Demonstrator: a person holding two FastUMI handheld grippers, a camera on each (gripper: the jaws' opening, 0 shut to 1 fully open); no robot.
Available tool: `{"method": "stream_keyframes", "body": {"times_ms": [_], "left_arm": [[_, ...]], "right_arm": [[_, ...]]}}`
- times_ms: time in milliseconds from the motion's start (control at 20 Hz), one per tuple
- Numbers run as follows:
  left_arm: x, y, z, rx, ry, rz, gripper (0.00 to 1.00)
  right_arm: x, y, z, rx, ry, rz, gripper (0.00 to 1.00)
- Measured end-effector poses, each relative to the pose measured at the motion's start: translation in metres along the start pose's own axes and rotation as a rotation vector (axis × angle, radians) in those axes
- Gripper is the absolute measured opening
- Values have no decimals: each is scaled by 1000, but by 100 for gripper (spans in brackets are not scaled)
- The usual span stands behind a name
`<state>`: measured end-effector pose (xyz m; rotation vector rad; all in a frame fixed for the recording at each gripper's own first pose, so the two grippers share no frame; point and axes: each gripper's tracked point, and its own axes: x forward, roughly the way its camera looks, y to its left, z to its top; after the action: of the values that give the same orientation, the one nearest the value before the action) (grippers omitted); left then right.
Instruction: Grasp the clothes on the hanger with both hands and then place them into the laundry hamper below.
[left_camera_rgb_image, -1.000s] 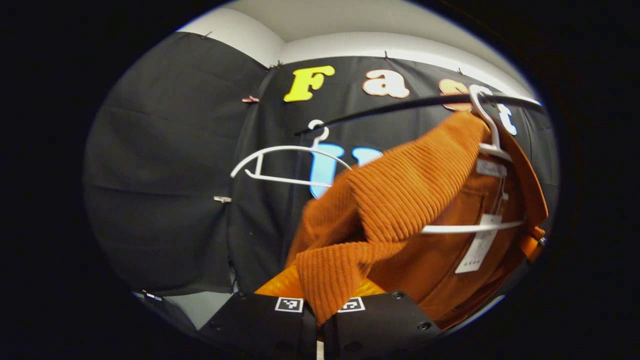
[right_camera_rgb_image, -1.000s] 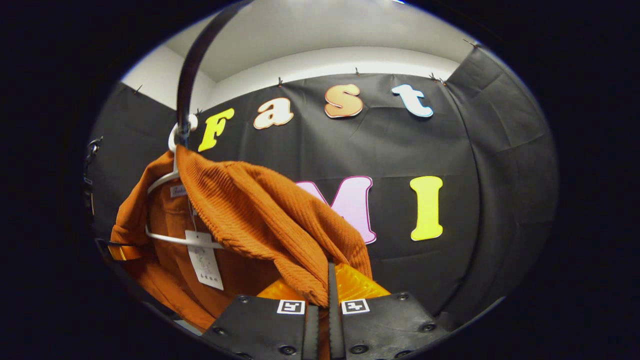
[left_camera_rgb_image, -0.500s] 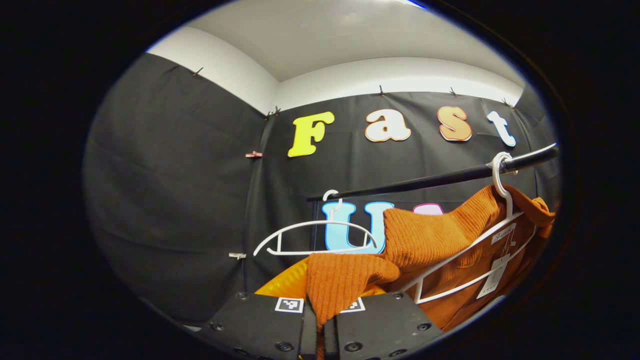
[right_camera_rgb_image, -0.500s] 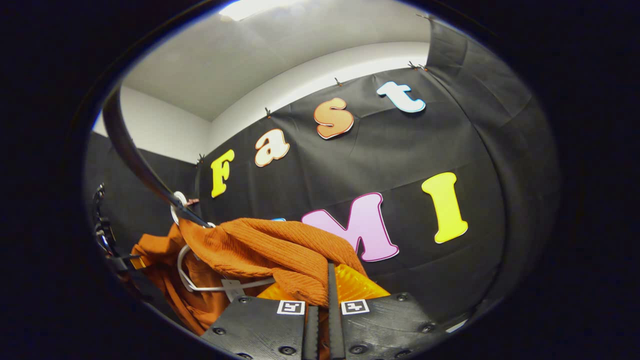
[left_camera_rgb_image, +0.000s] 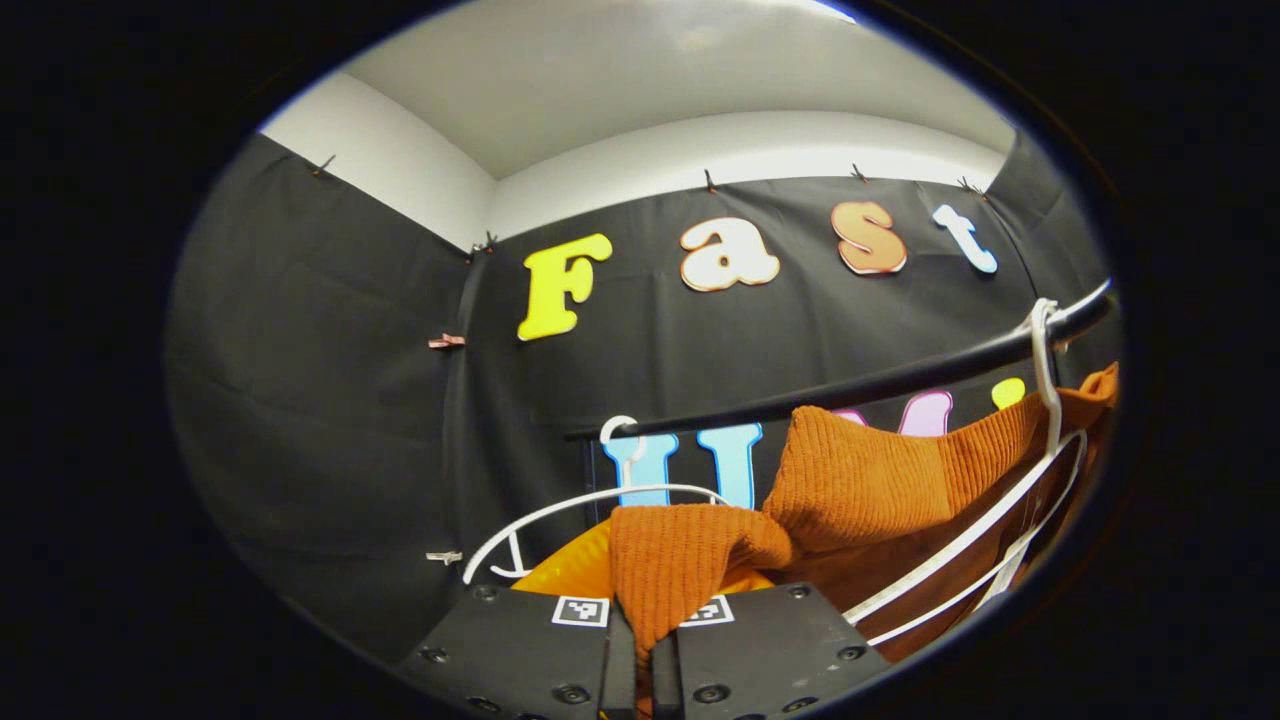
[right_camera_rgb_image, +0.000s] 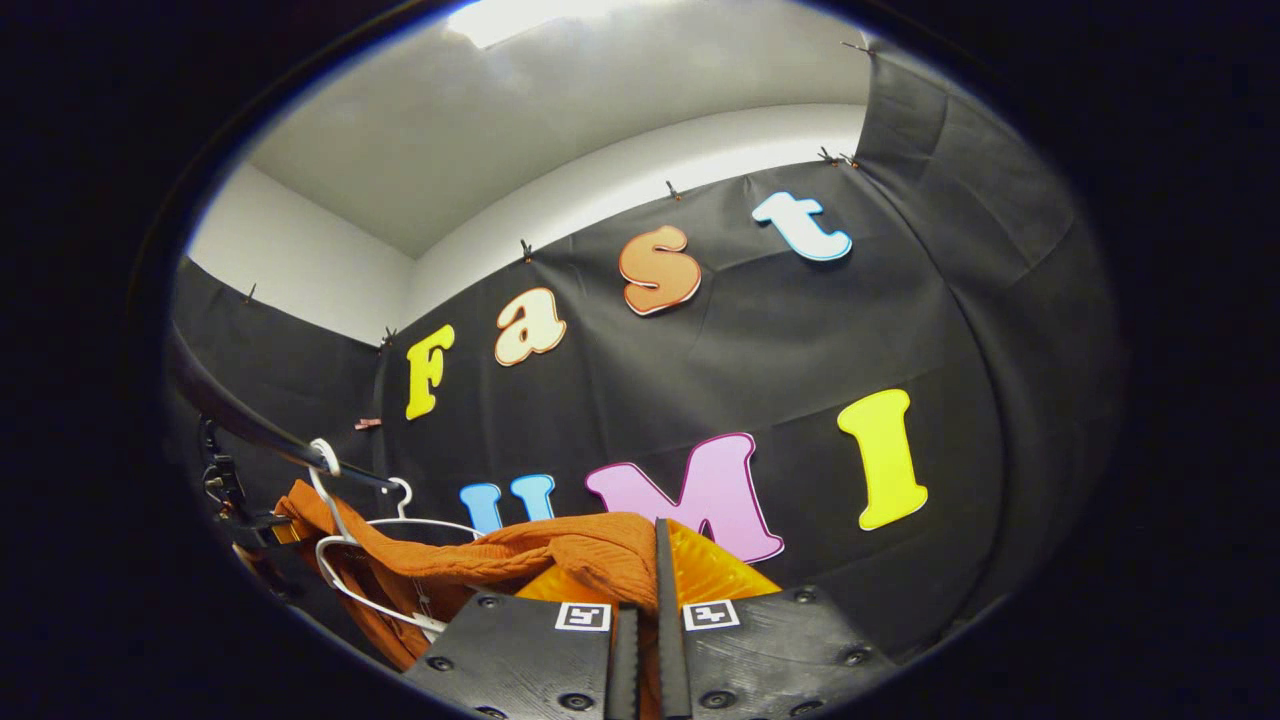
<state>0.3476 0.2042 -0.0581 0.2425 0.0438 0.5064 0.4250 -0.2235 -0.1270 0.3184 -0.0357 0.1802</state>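
Observation:
An orange ribbed knit garment (left_camera_rgb_image: 860, 480) is stretched level between both grippers and still drapes over a white hanger (left_camera_rgb_image: 1000, 545) hooked on the black rail (left_camera_rgb_image: 850, 385). My left gripper (left_camera_rgb_image: 640, 625) is shut on one folded shoulder of the knit. In the right gripper view the same garment (right_camera_rgb_image: 560, 555) runs left toward its white hanger (right_camera_rgb_image: 345, 585) on the rail (right_camera_rgb_image: 240, 425). My right gripper (right_camera_rgb_image: 648, 600) is shut on the other shoulder, with cloth pinched between its fingers.
A second, empty white hanger (left_camera_rgb_image: 590, 505) hangs on the rail's far end, close behind my left gripper. It is also seen in the right gripper view as a hanger (right_camera_rgb_image: 410, 510) past the garment. Black cloth walls close in behind and on both sides.
Both grippers have lifted the garment's shoulders to about rail height, so the knit now lies nearly level instead of hanging down. The rail and hangers sit lower in both views.

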Motion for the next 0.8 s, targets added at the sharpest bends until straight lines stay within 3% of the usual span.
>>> {"method": "stream_keyframes", "body": {"times_ms": [100, 300, 350, 600, 800], "left_arm": [[-6, -7, -29, -41, 74, -54, 9], [-24, -13, -67, -37, 133, -90, 9], [-28, -16, -70, -51, 134, -104, 10], [-56, -17, -115, -48, 215, -69, 10], [-90, -19, -157, -88, 331, -42, 10]], "right_arm": [[7, -12, -15, -31, 33, -24, 16], [-2, -34, -71, 10, 154, -94, 7], [-7, -37, -85, 25, 179, -104, 12], [-43, -34, -135, 36, 292, -124, 12], [-70, -11, -164, 49, 383, -96, 12]]}}
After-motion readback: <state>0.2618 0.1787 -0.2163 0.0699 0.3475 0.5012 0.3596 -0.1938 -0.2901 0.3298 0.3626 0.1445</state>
